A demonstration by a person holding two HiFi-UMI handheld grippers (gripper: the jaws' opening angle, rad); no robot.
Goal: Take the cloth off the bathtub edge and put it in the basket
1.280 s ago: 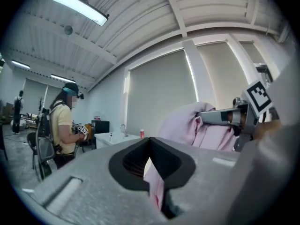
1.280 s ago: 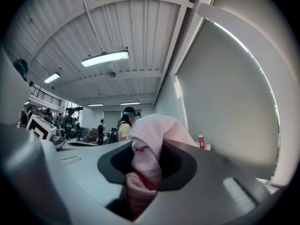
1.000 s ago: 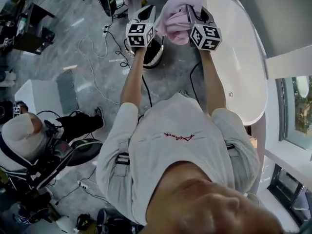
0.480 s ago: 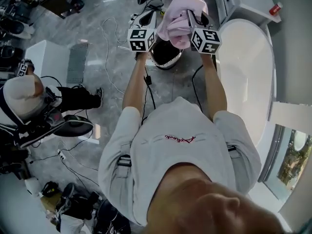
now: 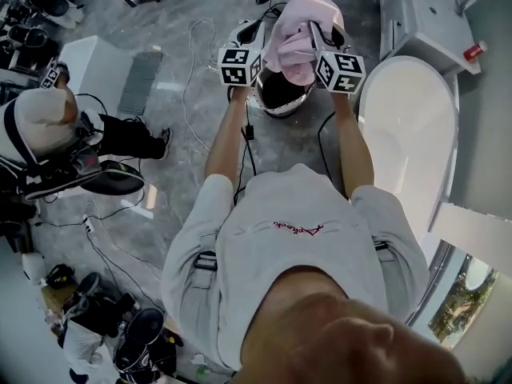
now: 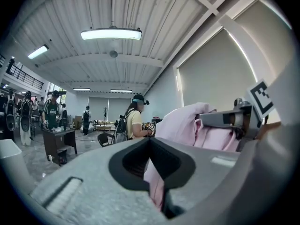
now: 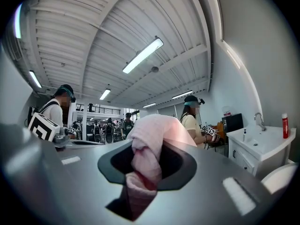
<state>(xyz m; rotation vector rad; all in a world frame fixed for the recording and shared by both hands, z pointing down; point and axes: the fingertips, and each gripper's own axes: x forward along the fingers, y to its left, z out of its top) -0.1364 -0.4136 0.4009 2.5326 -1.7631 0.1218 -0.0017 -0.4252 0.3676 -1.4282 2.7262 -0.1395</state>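
change: cloth (image 5: 298,30) carried away from bathtub (image 5: 408,126) | position: now over basket (image 5: 280,112)

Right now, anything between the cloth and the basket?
Nothing visible. The left tongs and right tongs are both shut on the cloth, which hangs over the open mouth of the basket in the head view. The cloth hides part of the opening; the part that shows looks dark and unobstructed.

cloth (image 5: 300,30) upper centre, between my left gripper (image 5: 258,32) and right gripper (image 5: 314,34); basket (image 5: 280,112) just below; bathtub (image 5: 408,126) at right
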